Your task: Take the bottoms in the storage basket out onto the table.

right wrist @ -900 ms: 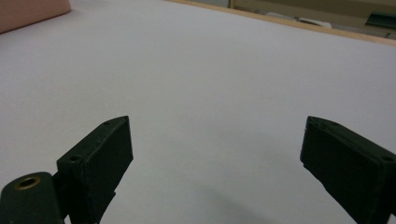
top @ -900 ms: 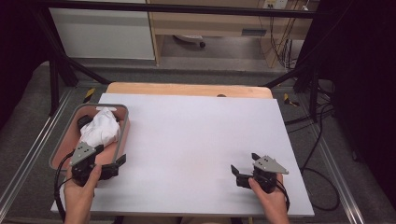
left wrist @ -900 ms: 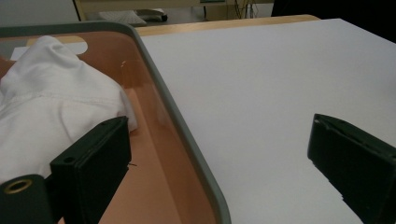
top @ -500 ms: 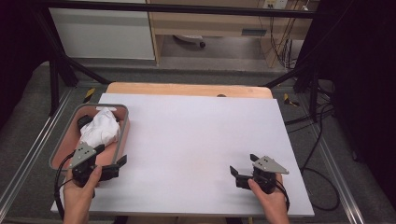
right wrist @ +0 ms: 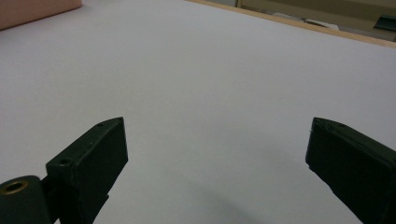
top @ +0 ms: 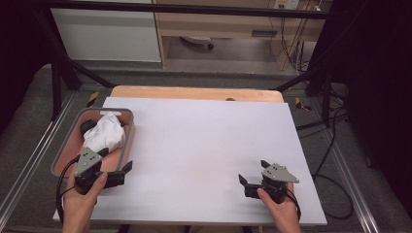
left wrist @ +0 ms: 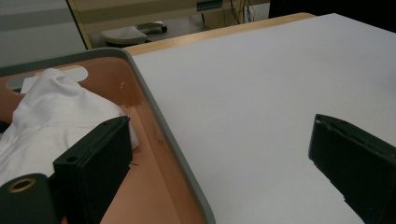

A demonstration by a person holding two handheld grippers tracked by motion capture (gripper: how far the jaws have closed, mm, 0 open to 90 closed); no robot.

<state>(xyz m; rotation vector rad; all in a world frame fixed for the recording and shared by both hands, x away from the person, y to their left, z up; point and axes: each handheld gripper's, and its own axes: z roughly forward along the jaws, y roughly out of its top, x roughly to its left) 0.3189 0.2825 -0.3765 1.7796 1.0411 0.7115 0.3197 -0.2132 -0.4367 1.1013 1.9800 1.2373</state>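
A pink tray with a grey rim [top: 129, 138] sits on the left of the white tabletop [top: 204, 141] and holds a crumpled white cloth [top: 104, 134]. My left gripper [top: 118, 162] is open at the tray's near right corner. In the left gripper view its left jaw hangs over the tray beside the cloth [left wrist: 56, 107], its right jaw over the white surface, and the rim [left wrist: 163, 126] runs between them. My right gripper [top: 252, 171] is open above bare tabletop at the near right, with nothing between its jaws [right wrist: 217, 158].
A small dark object [top: 88, 126] lies in the tray behind the cloth. A wooden strip [top: 194, 92] borders the table's far edge. Black frame legs and cables stand on the floor around the table. The tray's pink wall [right wrist: 37, 7] shows far off in the right gripper view.
My left gripper has drifted slightly toward the near edge beside the tray. The right gripper has barely moved. Both stay open.
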